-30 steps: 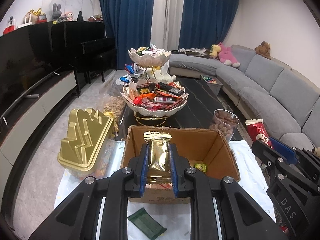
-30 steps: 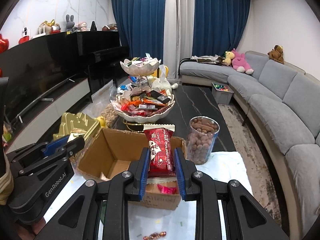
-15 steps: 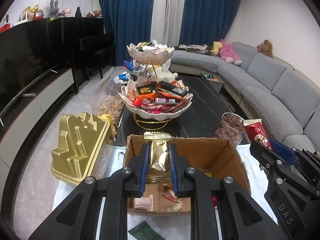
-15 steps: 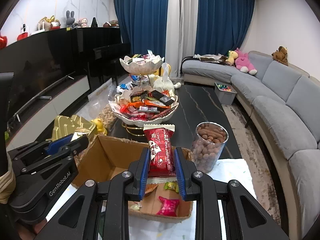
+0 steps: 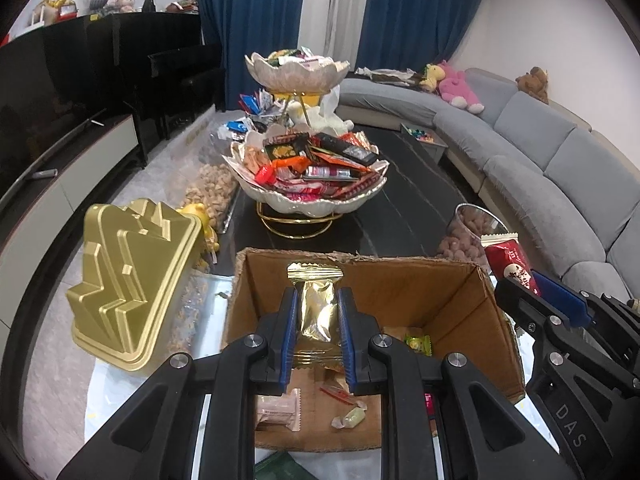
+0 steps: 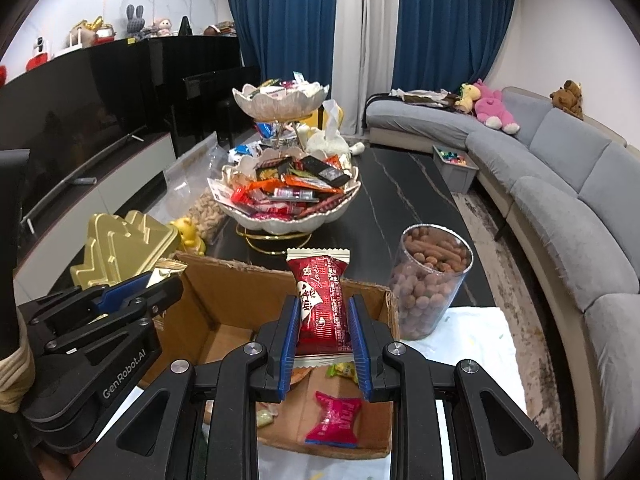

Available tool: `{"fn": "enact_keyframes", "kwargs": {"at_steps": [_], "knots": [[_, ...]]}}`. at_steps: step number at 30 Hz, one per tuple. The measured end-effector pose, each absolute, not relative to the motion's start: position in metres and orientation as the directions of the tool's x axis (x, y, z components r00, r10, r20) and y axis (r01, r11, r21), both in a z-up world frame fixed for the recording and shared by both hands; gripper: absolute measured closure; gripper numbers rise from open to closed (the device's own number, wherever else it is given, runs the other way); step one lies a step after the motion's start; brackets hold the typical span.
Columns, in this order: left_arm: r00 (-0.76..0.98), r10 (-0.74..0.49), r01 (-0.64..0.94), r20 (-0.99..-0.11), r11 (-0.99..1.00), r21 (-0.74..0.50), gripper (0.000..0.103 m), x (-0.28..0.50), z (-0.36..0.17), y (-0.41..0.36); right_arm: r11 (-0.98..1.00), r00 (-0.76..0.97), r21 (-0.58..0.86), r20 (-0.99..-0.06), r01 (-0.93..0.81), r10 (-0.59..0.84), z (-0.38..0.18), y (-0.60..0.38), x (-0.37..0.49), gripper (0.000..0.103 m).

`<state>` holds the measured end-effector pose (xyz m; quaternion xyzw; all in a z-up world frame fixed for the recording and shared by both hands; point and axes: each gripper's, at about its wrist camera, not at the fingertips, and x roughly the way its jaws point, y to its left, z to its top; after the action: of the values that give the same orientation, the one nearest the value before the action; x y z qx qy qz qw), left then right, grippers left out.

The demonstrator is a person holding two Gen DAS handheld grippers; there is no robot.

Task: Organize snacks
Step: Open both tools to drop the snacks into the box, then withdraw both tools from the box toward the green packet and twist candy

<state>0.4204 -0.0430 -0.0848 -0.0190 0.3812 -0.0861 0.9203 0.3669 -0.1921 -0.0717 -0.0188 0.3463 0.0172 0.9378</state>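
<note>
Snacks sit in both grippers above the open cardboard box (image 5: 400,292), which serves as the landmark for everything else. Clamped upright in the left gripper (image 5: 318,336), whose blue pads press its sides, is a gold foil packet (image 5: 316,304), held over the box's left half. A red wrapped bar (image 6: 322,304) is pinched the same way in the right gripper (image 6: 324,340), upright over the box's right half, its white crimped top rising above the far wall of the box. On the box floor lie loose sweets: a pink packet (image 5: 280,410), a pale twist-wrapped candy (image 5: 348,418), a green and yellow piece (image 5: 418,342) and a magenta wrapper (image 6: 334,420).

Beyond the box stands a two-tier shell-shaped snack stand (image 5: 308,200) on a gold base, both bowls heaped with wrapped bars. Left of the box rests a gold stepped tin (image 5: 128,288) (its lid shaped like a mountain). Right of the box, just beside its corner, stands a clear jar of brown coated nuts (image 6: 430,280). Under the near edge of the box lies a white cloth (image 6: 476,336).
</note>
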Motion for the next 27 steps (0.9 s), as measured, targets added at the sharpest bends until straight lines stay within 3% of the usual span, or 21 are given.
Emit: {"fn": "enact_keyframes", "kwargs": {"at_steps": [10, 13, 15, 18, 21, 27], "knots": [[0.671, -0.178, 0.154, -0.720, 0.983, -0.100, 0.079, 0.424, -0.095, -0.054, 0.998, 0.735, -0.014, -0.677, -0.065, 0.038, -0.082, -0.200, 0.378, 0.076], [0.672, -0.172, 0.146, -0.720, 0.984, -0.098, 0.057, 0.424, -0.093, -0.052, 0.997, 0.737, -0.020, -0.675, -0.070, 0.038, -0.079, -0.200, 0.377, 0.074], [0.675, -0.167, 0.137, -0.719, 0.986, -0.099, 0.047, 0.423, -0.091, -0.050, 0.998, 0.741, -0.019, -0.670, -0.063, 0.034, -0.077, -0.201, 0.376, 0.058], [0.682, -0.152, 0.133, -0.715, 0.988, -0.082, 0.039, 0.418, -0.086, -0.050, 0.999, 0.754, -0.019, -0.657, -0.046, 0.022, -0.071, -0.204, 0.370, 0.043], [0.694, -0.137, 0.127, -0.706, 0.990, -0.066, 0.031, 0.411, -0.079, -0.048, 0.999, 0.760, -0.016, -0.650, -0.036, 0.017, -0.067, -0.205, 0.365, 0.040], [0.714, -0.115, 0.115, -0.691, 0.992, -0.046, 0.024, 0.395, -0.065, -0.046, 1.000, 0.776, -0.017, -0.631, -0.024, 0.008, -0.054, -0.207, 0.350, 0.040]]}}
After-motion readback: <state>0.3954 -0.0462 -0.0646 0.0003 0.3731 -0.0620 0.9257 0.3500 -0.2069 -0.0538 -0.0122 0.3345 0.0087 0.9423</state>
